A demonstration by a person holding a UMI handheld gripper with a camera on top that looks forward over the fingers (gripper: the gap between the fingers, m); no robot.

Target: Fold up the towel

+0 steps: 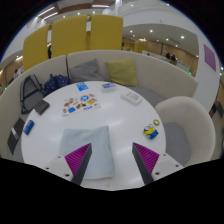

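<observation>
A pale grey-white towel [107, 146] lies flat on the round white table [60, 128], between and just ahead of my fingers. My gripper [112, 160] hangs above the near part of the towel, fingers wide apart with nothing between the purple pads [78, 157]. The towel's near edge runs under the fingers and is partly hidden by them.
Beyond the towel lie a colourful sheet [80, 103], a small blue item [82, 87], a white card [131, 97] and a small yellow-blue toy [152, 129]. A white chair [186, 125] stands right of the table; a grey sofa with yellow cushion [122, 72] is behind.
</observation>
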